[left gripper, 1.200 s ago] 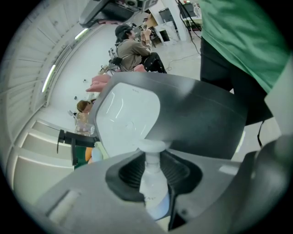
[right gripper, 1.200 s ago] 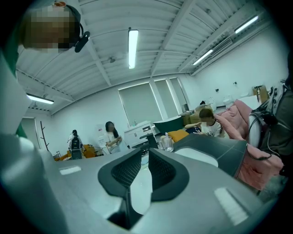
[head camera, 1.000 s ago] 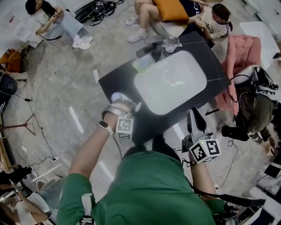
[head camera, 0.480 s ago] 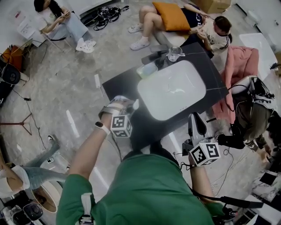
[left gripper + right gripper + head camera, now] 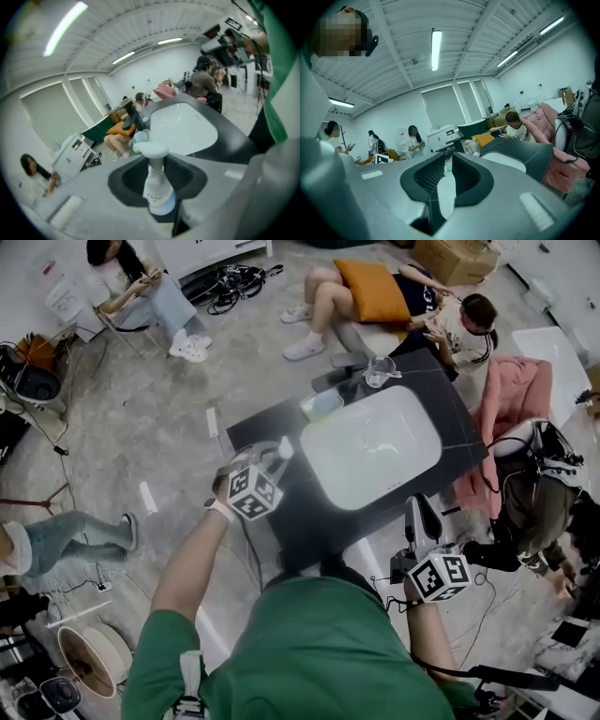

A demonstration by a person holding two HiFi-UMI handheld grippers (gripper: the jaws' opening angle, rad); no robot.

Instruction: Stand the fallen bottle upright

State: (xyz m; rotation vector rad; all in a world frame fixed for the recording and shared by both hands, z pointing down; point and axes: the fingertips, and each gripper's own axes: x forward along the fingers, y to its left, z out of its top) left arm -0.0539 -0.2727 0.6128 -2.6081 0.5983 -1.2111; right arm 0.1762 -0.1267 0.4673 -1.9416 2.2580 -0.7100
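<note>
Dark table [image 5: 452, 416] with a white basin [image 5: 370, 446]: you are holding the bottle [image 5: 158, 188].
Your left gripper [image 5: 265, 459] is clamping it just left of the basin. Your right gripper [image 5: 420, 512] is hovering on the basin's near side, jaws closed to a sliver, empty.

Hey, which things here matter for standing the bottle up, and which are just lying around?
Job: white pump bottle with pale blue base, clamped in the left gripper; dark countertop.
Lying about: white sink basin; clear glass jug; pale green object; right gripper, shut, empty.
</note>
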